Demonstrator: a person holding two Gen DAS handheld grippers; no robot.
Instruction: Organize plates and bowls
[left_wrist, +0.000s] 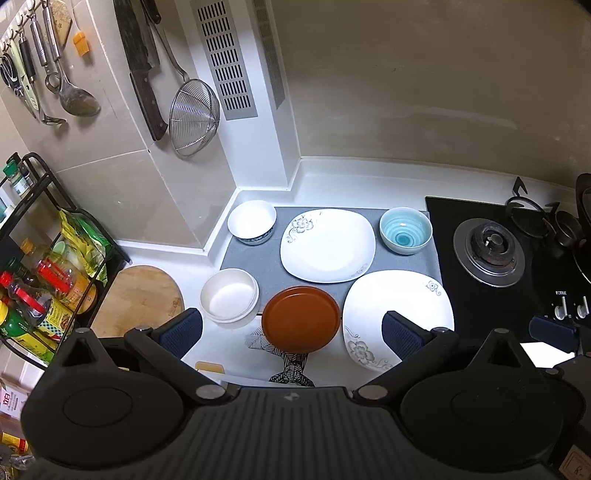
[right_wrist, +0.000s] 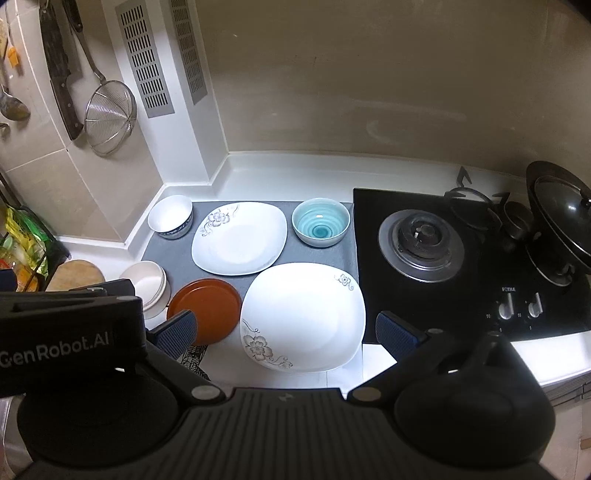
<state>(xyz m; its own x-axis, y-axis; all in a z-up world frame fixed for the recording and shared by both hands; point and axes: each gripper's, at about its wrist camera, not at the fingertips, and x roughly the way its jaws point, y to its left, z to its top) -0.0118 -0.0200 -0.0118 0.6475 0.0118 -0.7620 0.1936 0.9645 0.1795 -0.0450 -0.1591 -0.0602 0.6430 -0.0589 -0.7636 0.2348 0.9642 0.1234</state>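
On the grey mat stand a white bowl with a blue foot, a white square plate and a light blue bowl. In front lie a cream bowl, a brown round plate and a second white square plate. My left gripper is open and empty, held above the brown plate. My right gripper is open and empty above the near white plate. The right wrist view also shows the brown plate and the blue bowl.
A black gas hob lies right of the mat, with a lidded wok at far right. A round wooden board and a black rack of bottles stand at left. Utensils, a knife and a strainer hang on the wall.
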